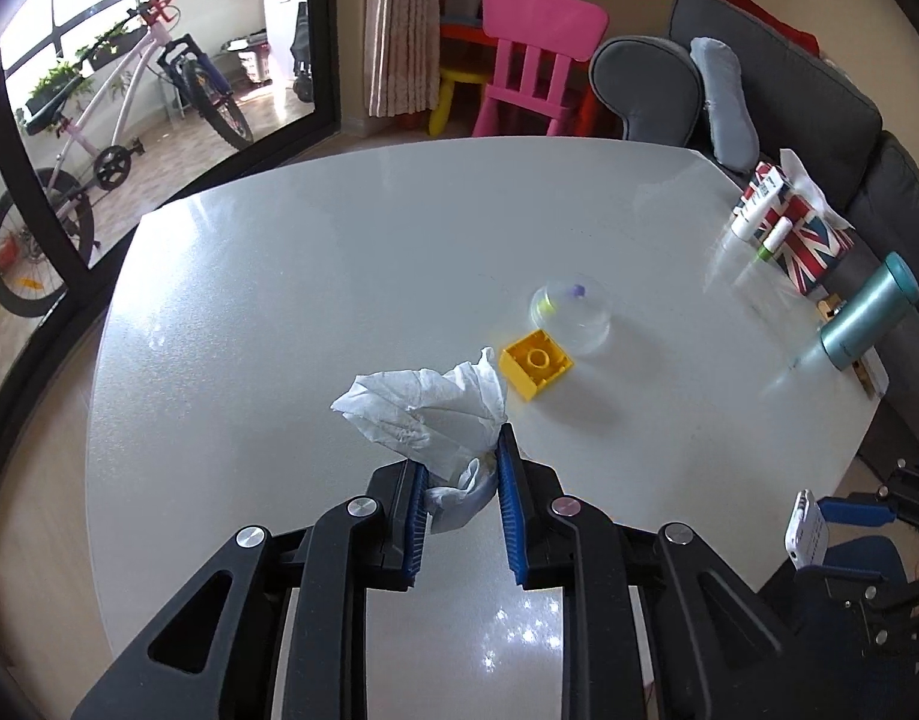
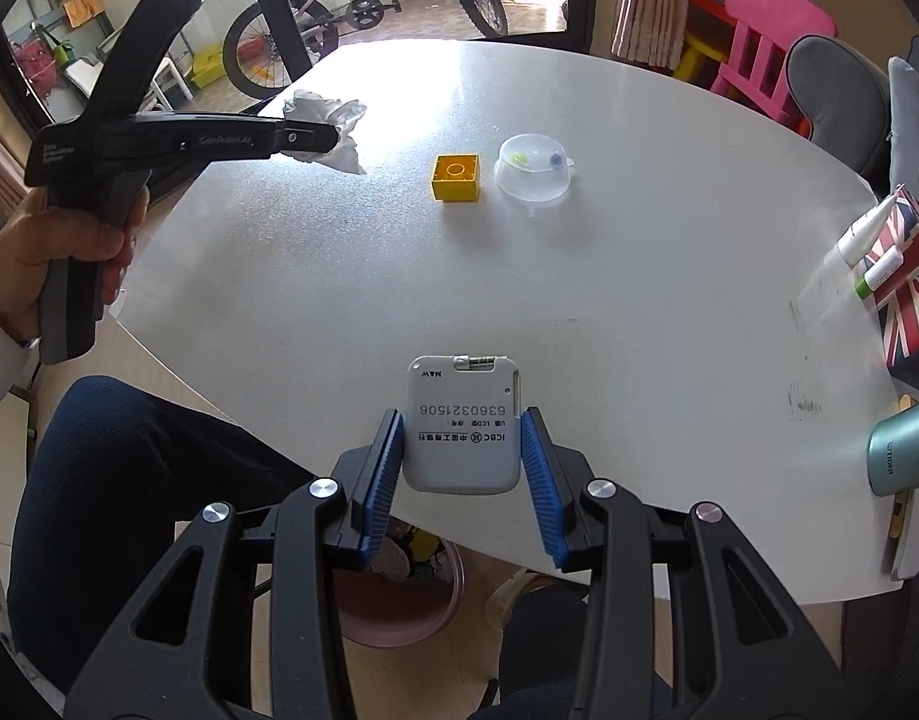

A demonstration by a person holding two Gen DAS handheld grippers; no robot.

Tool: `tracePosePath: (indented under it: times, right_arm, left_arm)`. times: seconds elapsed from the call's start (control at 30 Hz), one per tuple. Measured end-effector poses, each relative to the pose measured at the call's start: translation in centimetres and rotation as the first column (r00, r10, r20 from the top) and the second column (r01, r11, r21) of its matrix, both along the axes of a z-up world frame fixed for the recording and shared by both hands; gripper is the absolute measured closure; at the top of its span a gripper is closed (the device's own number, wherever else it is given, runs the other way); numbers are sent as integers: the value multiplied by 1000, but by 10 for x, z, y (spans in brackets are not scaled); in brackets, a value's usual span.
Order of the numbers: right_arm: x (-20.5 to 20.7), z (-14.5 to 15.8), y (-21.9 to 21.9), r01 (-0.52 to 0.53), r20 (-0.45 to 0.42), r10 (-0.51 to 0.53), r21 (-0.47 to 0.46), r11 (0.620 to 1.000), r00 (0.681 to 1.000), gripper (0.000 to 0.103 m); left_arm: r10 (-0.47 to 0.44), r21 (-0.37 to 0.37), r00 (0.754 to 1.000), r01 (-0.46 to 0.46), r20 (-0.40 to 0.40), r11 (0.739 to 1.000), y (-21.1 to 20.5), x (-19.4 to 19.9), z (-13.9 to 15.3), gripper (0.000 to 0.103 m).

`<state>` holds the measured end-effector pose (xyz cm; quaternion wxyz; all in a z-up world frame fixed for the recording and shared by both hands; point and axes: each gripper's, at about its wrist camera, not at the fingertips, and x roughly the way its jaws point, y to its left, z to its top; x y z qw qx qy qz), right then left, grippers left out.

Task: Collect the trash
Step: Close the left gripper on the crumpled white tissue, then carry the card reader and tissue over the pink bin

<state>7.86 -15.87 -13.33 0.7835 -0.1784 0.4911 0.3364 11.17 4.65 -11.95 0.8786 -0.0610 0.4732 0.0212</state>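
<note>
Left hand-held gripper (image 1: 462,474) clamps the tissue (image 1: 426,402); right hand-held gripper (image 2: 462,462) clamps a card (image 2: 462,423). We should release each squarely over the bin (image 2: 393,600).

Table (image 1: 339,252): smooth, semi-gloss grey-white top w/ fine speckle, glare at 11 o'clock. Tissue (image 1: 426,405): white crumpled paper, matt, creased. Left gripper (image 1: 462,498): matt black plastic arms, ribbed blue pads, bright metal pivot studs. Right gripper (image 2: 462,462): same build. Device (image 2: 462,426): pale grey plastic, satin. Brick (image 1: 536,363): yellow glossy plastic. Dome (image 1: 570,315), brick's 1 o'clock: clear plastic. Flask (image 1: 867,312): teal, brushed-metal look.
</note>
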Motion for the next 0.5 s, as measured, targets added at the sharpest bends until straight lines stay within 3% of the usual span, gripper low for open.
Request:
tracePosePath:
  times: [0.3, 0.5]
  right_arm:
    - [-46, 19, -18, -33, 27, 33, 6, 999, 999, 63]
    - [-79, 23, -25, -67, 5, 67, 16, 998, 998, 63]
  left_arm:
    - [-100, 7, 994, 99, 43, 995, -43, -82, 39, 82]
    - [-133, -30, 991, 134, 25, 991, -68, -131, 39, 82]
